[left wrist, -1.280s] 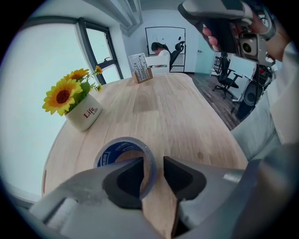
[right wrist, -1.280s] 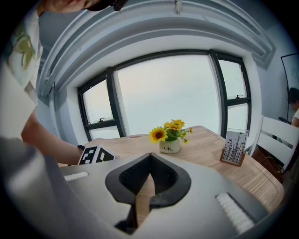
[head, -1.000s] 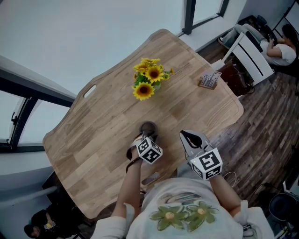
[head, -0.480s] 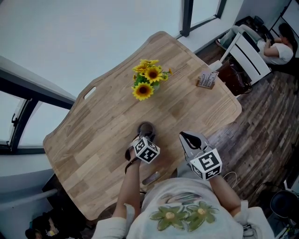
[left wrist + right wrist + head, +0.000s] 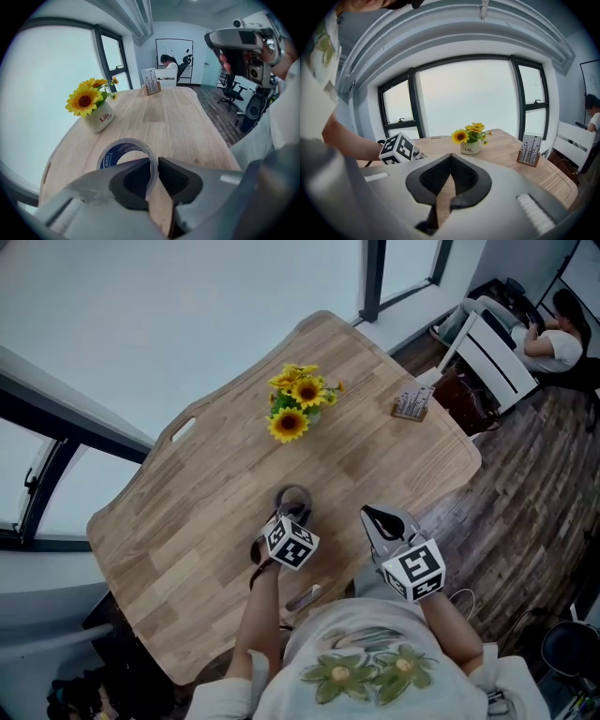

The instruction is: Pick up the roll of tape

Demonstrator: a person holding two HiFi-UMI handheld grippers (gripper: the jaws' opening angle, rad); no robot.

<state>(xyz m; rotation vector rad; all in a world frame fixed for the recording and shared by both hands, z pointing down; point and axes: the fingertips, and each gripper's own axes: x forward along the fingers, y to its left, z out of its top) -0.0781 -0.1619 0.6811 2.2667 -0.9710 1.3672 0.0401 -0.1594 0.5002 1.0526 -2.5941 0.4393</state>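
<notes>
The roll of tape [image 5: 123,151], clear with a blue core, hangs tilted just above the wooden table [image 5: 187,512], its far edge low. My left gripper [image 5: 153,169] is shut on the roll's near rim, one pad inside the ring and one outside. From the head view the roll [image 5: 293,497] shows as a grey ring just beyond the left gripper [image 5: 287,515]. My right gripper [image 5: 382,519] hovers to the right of it over the table's near edge, shut and empty; its tips [image 5: 450,157] meet in the right gripper view.
A white vase of sunflowers [image 5: 298,401] stands at mid-table, and a small card holder [image 5: 410,403] near the far right corner. Beyond the table are a white bench [image 5: 497,352] and a seated person [image 5: 553,334]. Windows run along the left.
The left gripper has risen a little with the tape, and the roll has tipped up off the table. The right gripper has stayed put.
</notes>
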